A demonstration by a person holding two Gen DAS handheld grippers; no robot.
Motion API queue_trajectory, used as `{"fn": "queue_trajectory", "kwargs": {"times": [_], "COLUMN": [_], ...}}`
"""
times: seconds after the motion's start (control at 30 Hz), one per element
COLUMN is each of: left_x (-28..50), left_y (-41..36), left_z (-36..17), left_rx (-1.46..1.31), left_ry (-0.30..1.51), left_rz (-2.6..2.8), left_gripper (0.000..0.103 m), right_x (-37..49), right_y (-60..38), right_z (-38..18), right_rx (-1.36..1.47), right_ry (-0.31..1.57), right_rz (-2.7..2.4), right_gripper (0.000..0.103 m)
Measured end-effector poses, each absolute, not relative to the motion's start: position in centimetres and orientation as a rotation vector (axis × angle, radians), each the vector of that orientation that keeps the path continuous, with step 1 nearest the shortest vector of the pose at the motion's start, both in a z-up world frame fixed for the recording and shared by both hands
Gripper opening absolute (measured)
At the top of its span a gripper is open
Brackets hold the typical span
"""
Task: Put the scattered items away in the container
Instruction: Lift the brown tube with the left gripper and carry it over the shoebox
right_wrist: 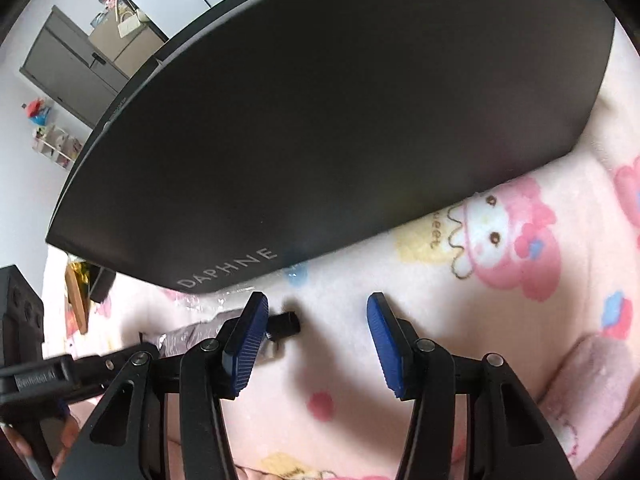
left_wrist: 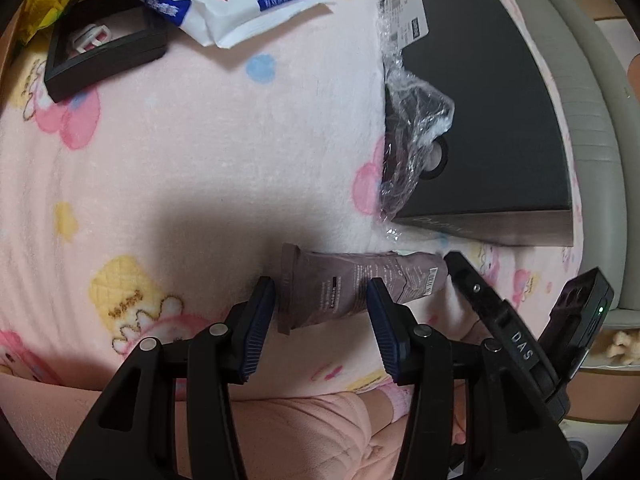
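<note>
Downward, left gripper (left_wrist: 320, 300) straddles tube (left_wrist: 352, 286).

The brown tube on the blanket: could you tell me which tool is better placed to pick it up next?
Left. The left tool already straddles the tube, pads either side. The right tool stands beside its cap end with only blanket between its pads.

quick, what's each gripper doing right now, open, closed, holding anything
Left gripper: open, straddling the brown tube on the blanket, pads not pressing it.
Right gripper: open, holding nothing, near the tube's black cap.
</note>
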State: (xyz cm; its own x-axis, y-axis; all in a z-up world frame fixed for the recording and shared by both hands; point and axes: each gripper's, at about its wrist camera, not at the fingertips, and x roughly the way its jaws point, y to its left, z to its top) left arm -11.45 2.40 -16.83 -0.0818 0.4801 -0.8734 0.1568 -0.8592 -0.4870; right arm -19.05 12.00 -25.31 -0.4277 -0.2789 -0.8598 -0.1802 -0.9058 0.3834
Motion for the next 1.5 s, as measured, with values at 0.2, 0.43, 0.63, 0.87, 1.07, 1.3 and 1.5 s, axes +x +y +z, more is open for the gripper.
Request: {"fn": "queue_trajectory", "kwargs": {"times": [0.2, 0.43, 0.63, 0.87, 1.07, 1.3, 1.5], "left_x": [-12.1, -12.2, -12.1, -12.2, -11.6, -9.5, -7.2], "left_y": [2.3, 2.1, 2.0, 2.0, 2.2, 1.6, 0.7], "left_z": [-16.5, -16.2, -16.1, -16.0, -14.7, -11.1, -7.5], "left_rx": [-1.928, -1.928, -1.955, -1.967, -1.898, -1.751, -1.638], "left_ry": [-0.687, -0.673, -0.649, -0.646, -0.622, -0.683, -0.596], "left_rz": [2.061, 2.089, 2.09, 2.082, 2.123, 2.173, 2.302], "left_gripper": [0.049, 0.049, 0.049, 0.054, 0.049, 0.049, 0.049], "right_x": [-19.4, -19.0, -18.6, -19.6, -18.2, -13.1, -10.9], "right_y": [11.0, 9.4, 9.0, 7.8, 8.4, 10.0, 17.9], "right_z": [-25.9, -25.7, -25.7, -28.3, -27.0, -21.5, -13.6], "right_rx": [1.637, 1.634, 1.598, 1.597, 1.553, 1.452, 1.335], "right_ry": [-0.666, -0.613, -0.653, -0.69, -0.641, -0.589, -0.682], "right_rz": [-2.5, -2.452, -2.392, -2.305, -2.334, -2.378, -2.312], "right_gripper": [0.046, 0.045, 0.045, 0.048, 0.043, 0.043, 0.043]}}
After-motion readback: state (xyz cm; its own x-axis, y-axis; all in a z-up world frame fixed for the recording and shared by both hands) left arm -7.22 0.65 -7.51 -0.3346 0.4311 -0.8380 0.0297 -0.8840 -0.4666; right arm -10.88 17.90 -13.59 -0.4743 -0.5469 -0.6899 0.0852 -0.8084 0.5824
